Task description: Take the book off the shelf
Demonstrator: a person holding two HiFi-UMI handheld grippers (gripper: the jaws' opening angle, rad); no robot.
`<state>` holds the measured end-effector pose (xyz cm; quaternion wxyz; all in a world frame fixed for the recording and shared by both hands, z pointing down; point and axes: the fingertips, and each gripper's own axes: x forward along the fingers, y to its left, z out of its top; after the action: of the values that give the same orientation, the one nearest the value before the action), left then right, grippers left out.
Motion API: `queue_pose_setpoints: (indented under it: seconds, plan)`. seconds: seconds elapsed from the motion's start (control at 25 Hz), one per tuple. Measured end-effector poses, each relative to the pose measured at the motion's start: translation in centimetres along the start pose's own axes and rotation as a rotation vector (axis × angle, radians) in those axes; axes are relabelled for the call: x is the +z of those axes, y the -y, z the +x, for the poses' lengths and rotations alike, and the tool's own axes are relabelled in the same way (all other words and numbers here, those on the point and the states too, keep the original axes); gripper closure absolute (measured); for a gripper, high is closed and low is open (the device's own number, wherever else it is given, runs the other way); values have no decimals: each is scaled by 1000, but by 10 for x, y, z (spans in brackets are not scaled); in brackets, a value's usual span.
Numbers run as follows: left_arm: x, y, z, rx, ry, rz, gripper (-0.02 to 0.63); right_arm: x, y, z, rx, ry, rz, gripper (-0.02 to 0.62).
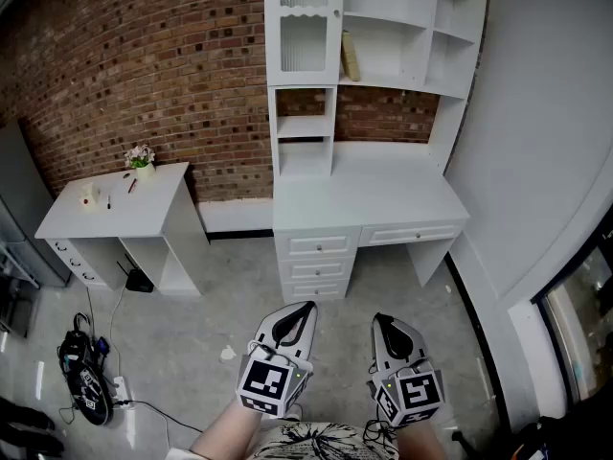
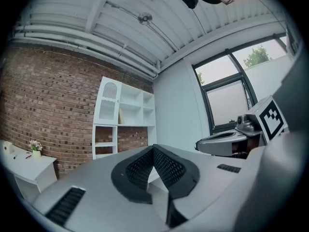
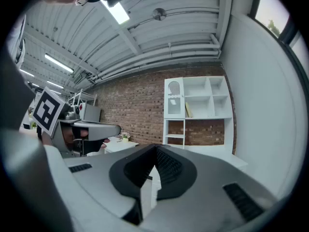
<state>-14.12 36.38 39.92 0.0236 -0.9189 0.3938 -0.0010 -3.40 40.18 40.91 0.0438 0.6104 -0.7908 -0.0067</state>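
A pale yellowish book (image 1: 350,56) leans in an open compartment of the white shelf unit (image 1: 383,82) above the desk, against the brick wall. It also shows small and far off as the book (image 2: 121,115) in the left gripper view and the book (image 3: 188,110) in the right gripper view. My left gripper (image 1: 305,308) and right gripper (image 1: 380,320) hang low and side by side over the floor, well short of the desk. Both the left gripper (image 2: 153,149) and the right gripper (image 3: 155,150) have their jaws meeting at the tips with nothing between them.
A white desk (image 1: 383,192) with drawers (image 1: 316,247) stands under the shelf. At the left is a small white side table (image 1: 115,204) with a flower pot (image 1: 140,158). Cables and a black device (image 1: 86,377) lie on the floor. A white wall (image 1: 536,142) runs along the right.
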Motion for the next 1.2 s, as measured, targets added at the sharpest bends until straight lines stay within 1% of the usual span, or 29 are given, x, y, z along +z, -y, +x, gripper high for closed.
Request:
queue_pose_setpoints:
  seconds: [0.4, 0.56, 0.64, 0.8, 0.96, 1.08, 1.2]
  plan:
    - [-7, 13, 8, 7, -2, 8, 604, -10, 13, -5, 4, -7, 0, 592]
    - [-11, 20, 11, 6, -13, -8, 604, -13, 20, -9, 9, 3, 57, 591]
    - [-15, 23, 15, 9, -20, -12, 604, -16, 27, -11, -6, 2, 59, 589]
    - [-22, 28, 25, 17, -40, -26, 604, -24, 41, -9, -26, -31, 29, 589]
    - [-30, 32, 35, -1, -47, -10, 604, -35, 50, 0, -29, -59, 40, 589]
    - [-37, 22, 51, -3, -45, -11, 604, -43, 62, 14, -63, -60, 60, 589]
    - [-36, 7, 73, -5, -30, -19, 604, -46, 82, 35, -104, -59, 54, 589]
